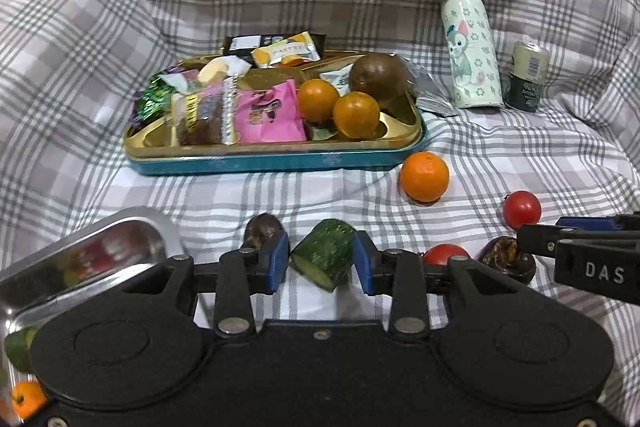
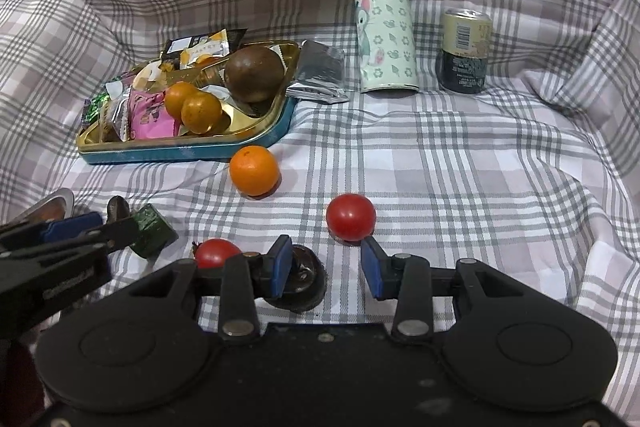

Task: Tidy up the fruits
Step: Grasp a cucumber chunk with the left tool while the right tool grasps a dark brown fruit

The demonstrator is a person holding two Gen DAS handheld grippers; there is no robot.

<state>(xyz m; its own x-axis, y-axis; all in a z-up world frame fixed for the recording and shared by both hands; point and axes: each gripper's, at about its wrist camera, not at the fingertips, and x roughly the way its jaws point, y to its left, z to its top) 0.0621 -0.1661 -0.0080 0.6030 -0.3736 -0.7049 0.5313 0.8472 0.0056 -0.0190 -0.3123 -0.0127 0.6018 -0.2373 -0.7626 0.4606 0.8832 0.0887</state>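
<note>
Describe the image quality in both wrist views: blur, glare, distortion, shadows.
Left wrist view: fisheye bends the checked cloth at the edges; the steel tray is smeared and mirrors colours; the cucumber piece between the left gripper pads is sharp. Right wrist view: the other gripper at left is blurred; the tomato shows a soft highlight and faint shadow.
</note>
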